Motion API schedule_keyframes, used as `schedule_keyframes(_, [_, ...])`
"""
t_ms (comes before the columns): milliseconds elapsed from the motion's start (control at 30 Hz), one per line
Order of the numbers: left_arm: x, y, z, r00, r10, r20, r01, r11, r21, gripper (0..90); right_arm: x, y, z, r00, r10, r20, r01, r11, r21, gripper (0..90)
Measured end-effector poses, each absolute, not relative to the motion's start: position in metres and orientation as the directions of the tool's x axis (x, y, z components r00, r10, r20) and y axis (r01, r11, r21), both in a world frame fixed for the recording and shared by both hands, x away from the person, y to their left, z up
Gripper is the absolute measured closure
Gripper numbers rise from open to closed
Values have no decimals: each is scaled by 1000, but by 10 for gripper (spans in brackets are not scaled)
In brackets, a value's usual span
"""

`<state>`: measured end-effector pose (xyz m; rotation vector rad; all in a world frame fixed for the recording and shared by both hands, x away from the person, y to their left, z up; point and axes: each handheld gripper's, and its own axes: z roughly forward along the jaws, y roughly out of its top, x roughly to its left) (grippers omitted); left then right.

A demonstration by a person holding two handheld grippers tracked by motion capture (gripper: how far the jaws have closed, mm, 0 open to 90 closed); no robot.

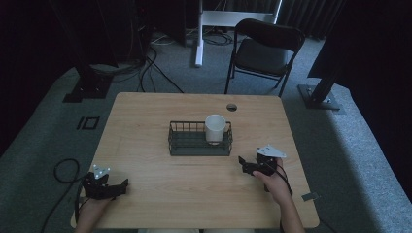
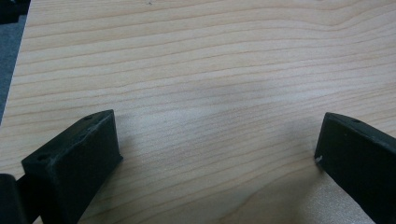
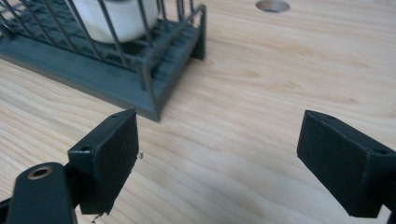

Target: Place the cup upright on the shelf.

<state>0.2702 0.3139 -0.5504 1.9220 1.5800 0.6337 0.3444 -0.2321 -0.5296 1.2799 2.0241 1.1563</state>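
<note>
High view: white cup (image 1: 214, 128) stands upright in wire basket (image 1: 199, 146), far-left of right tool (image 1: 249, 167); left tool (image 1: 116, 188) lies farther. Both tools released, empty.

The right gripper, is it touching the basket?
Apart. The right gripper view shows bare table between the right gripper and the basket.

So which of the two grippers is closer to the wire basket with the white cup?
The right gripper: its open jaws sit just off the basket's near right corner, while the left gripper rests at the table's near left edge.
</note>
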Motion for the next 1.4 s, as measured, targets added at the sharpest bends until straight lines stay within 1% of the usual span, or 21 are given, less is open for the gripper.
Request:
schedule_keyframes(267, [270, 314, -550, 192, 981, 6, 714, -144, 685, 1, 337, -244, -534, -424, 904, 56, 515, 190, 836, 125])
schedule_keyframes(467, [270, 314, -550, 192, 981, 6, 714, -144, 686, 1, 332, -256, -538, -384, 921, 64, 545, 170, 821, 125])
schedule_keyframes(600, [270, 314, -550, 192, 981, 6, 714, -144, 685, 1, 329, -264, -540, -364, 931, 36, 560, 188, 807, 125])
schedule_keyframes(933, [270, 314, -550, 192, 981, 6, 713, -144, 686, 1, 325, -278, -545, -306, 952, 7, 620, 194, 761, 121])
schedule_keyframes(1033, [270, 314, -550, 192, 981, 6, 714, -144, 686, 1, 323, -282, -545, -287, 958, -9, 621, 193, 760, 118])
schedule_keyframes(1167, [270, 314, -550, 192, 981, 6, 714, -144, 686, 1, 322, -289, -545, -262, 965, 2, 638, 171, 751, 118])
schedule_keyframes(1400, [270, 314, -550, 192, 981, 6, 714, -144, 686, 1, 319, -298, -552, -241, 971, -2, 667, 167, 726, 116])
